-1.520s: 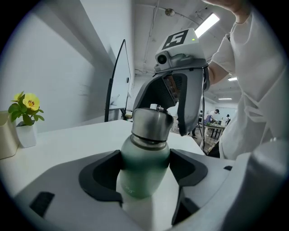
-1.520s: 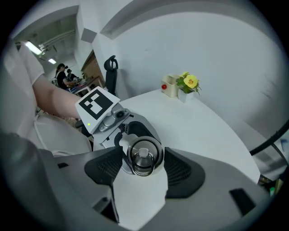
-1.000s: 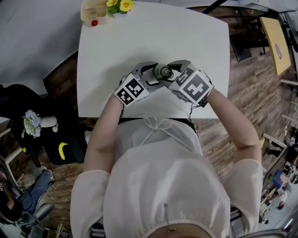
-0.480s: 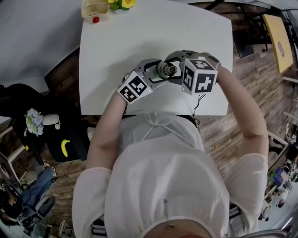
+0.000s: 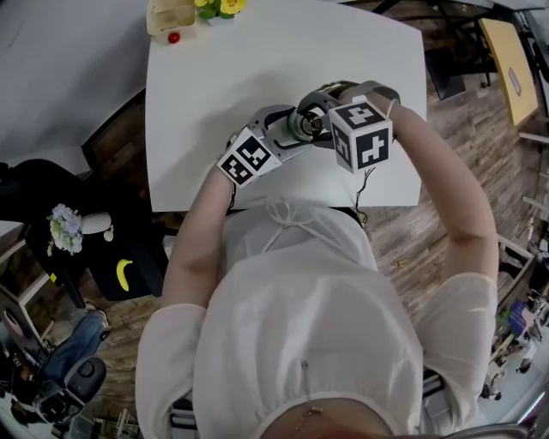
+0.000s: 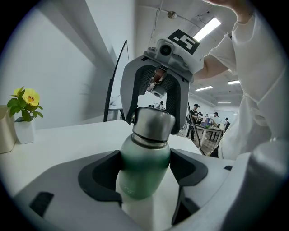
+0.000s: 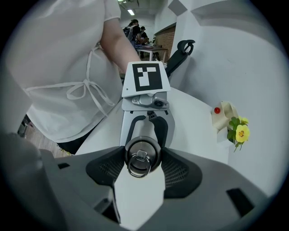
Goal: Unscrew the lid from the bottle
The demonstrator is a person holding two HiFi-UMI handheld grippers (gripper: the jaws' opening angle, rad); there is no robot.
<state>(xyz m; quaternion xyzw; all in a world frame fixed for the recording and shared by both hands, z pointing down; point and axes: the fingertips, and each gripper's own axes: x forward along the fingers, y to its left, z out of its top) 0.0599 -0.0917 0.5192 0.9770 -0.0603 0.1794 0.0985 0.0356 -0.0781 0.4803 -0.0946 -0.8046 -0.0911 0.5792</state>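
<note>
Clamping the green bottle (image 6: 142, 158) from the left, the left gripper (image 6: 145, 173) holds its body; the right gripper (image 7: 142, 164) grips the steel lid (image 6: 152, 122).

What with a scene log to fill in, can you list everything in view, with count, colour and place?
table: one, white, in front of the person.
bottle: one, green, upright over the table's near side.
lid: one, silver with a ring, on the bottle.
flower pot: one, white with yellow flowers, table's far left corner.
container: one, cream, beside the flower pot, a small red thing at its edge.
banana: one, yellow, left of the table, lower down.
left gripper: one, grey, clamped on the bottle's body.
right gripper: one, grey, clamped on the lid from above.
</note>
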